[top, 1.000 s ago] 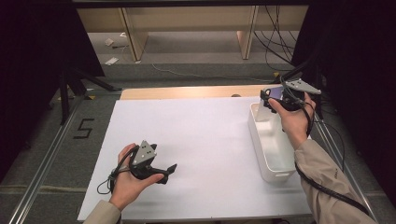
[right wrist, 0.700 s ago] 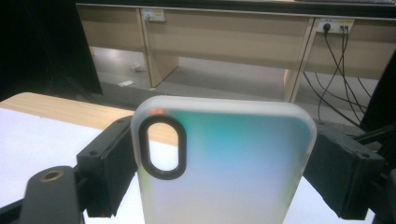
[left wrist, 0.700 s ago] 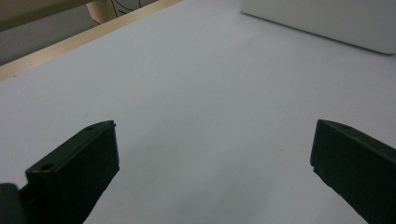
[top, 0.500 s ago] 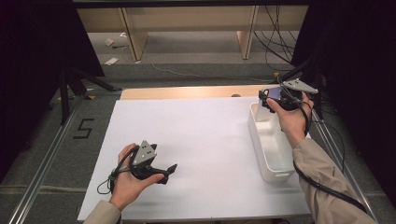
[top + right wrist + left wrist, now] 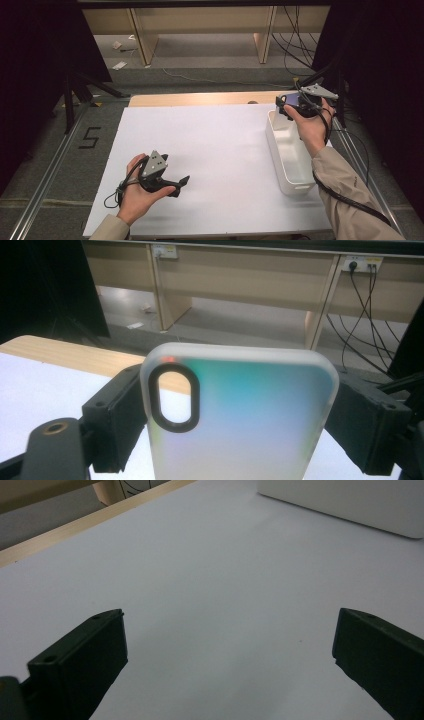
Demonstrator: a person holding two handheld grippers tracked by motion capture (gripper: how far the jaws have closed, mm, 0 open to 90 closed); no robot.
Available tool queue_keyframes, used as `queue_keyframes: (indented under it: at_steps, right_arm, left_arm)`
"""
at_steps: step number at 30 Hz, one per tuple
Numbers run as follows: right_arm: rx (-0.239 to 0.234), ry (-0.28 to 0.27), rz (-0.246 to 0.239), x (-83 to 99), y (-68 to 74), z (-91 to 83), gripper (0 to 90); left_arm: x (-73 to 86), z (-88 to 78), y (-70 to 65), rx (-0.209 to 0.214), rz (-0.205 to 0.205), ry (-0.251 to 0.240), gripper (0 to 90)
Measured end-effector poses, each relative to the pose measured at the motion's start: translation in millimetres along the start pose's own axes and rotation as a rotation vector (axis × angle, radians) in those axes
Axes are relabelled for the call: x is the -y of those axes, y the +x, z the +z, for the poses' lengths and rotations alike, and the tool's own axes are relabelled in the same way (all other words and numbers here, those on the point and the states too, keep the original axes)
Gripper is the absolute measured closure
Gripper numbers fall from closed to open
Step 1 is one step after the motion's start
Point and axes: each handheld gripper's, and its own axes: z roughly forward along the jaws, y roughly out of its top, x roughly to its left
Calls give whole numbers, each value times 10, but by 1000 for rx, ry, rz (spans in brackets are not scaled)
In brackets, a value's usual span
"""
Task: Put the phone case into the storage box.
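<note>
A frosted phone case (image 5: pixel 235 415) with a black-rimmed camera cutout and a pale green-blue sheen stands upright between the jaws of my right gripper (image 5: pixel 235 425), which is shut on its two long edges. In the high view the right gripper (image 5: pixel 287 107) hovers above the far end of the white bin (image 5: pixel 285 165) at the table's right side. My left gripper (image 5: pixel 182 182) rests low over the white sheet near the front left, jaws pointing right. The left gripper (image 5: pixel 225 645) stands wide open with only bare sheet between its jaws.
A white sheet (image 5: pixel 210 150) covers the wooden table (image 5: pixel 200 99). The bin's side (image 5: pixel 350 500) appears at the top right of the left gripper view. Wooden furniture legs (image 5: pixel 142 40) and cables (image 5: pixel 295 40) are on the floor beyond the table.
</note>
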Motion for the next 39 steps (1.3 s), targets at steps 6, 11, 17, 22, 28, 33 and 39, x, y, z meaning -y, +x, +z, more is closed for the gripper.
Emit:
queue_keyframes:
  at_steps: [6,11,17,22,28,33,39]
  right_arm:
    - [2,4,0,-8,-1,8,179]
    - [3,9,-1,-4,4,26,179]
    - [2,16,-4,-6,4,38,179]
    - [1,24,-1,-2,-1,52,178]
    - [5,31,1,-15,-15,58,179]
    - [8,46,-1,-41,-28,72,178]
    - [6,67,3,-52,-35,96,178]
  left_arm:
    - [0,-2,0,0,-3,-2,4]
    - [0,1,-2,1,-3,-1,4]
    - [0,-1,0,2,-6,-4,4]
    - [0,-2,0,3,-7,-5,4]
    - [-1,-3,-1,2,-7,-5,4]
    - [-4,-4,-3,1,-6,-6,4]
    - [-5,-4,-2,2,-6,-7,4]
